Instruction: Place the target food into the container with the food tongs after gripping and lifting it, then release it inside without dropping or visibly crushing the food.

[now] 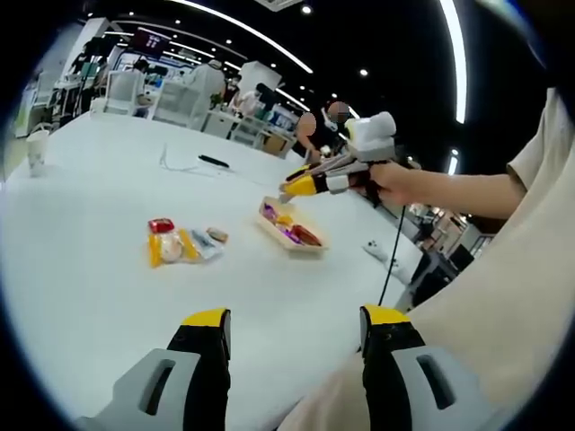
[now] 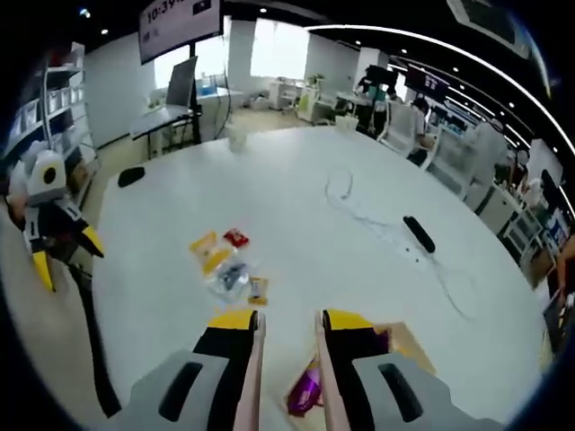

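White table (image 1: 90, 296), snacks (image 1: 171, 241), container (image 1: 292, 238)

The left gripper (image 1: 292, 332) has grey jaws capped in yellow over black, and ahead of it on the white table (image 1: 81, 287) lies a little heap of food (image 1: 175, 241) in red, yellow and pale cream. Further ahead and to the right, the tan container (image 1: 292, 224) shows purple, yellow and red pieces inside. The right gripper (image 2: 287, 328) wears the same yellow-black-grey, clamping pale tongs (image 2: 256, 386), with purple food (image 2: 307, 391) just ahead and a black remote (image 2: 419, 233) off to its right.
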Available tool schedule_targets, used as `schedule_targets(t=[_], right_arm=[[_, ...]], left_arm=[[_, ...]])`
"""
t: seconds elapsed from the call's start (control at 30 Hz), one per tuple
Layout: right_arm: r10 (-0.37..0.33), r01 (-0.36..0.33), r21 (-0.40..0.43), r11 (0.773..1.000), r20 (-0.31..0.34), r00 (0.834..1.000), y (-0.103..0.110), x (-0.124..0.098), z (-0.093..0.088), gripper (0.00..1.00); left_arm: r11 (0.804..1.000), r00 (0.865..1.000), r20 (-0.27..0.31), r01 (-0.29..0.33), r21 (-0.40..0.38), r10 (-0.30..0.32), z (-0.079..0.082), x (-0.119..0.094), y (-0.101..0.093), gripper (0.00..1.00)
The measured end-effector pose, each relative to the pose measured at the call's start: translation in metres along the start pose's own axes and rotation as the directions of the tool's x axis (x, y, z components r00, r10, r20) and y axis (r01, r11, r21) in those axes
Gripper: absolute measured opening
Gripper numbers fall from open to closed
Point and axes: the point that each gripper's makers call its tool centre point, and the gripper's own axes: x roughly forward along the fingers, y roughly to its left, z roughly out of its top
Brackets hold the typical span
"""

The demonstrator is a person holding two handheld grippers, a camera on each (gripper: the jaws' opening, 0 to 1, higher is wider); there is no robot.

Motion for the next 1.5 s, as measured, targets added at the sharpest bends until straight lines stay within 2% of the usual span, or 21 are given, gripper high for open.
schedule_targets(t=[0.23, 0.7, 1.5], right_arm=[[0.038, -0.038, 0.01, 0.999, -0.019, 0.999, 0.004, 0.009, 0.002, 0.28], [0.082, -0.084, -0.036, 0.996, -0.061, 0.995, 0.014, 0.023, -0.002, 0.28], [0.139, -0.151, -0.101, 0.983, -0.11, 0.984, 0.02, 0.05, 0.001, 0.28]], left_arm=[[1.0, 1.0, 0.004, -0.005, -0.006, 0.005, 0.001, 0.0, 0.002, 0.57], [1.0, 1.0, 0.001, -0.019, -0.014, 0.019, 0.002, 0.0, 0.011, 0.57], [0.999, 1.0, -0.014, -0.014, -0.037, 0.013, 0.009, 0.015, 0.02, 0.57]])
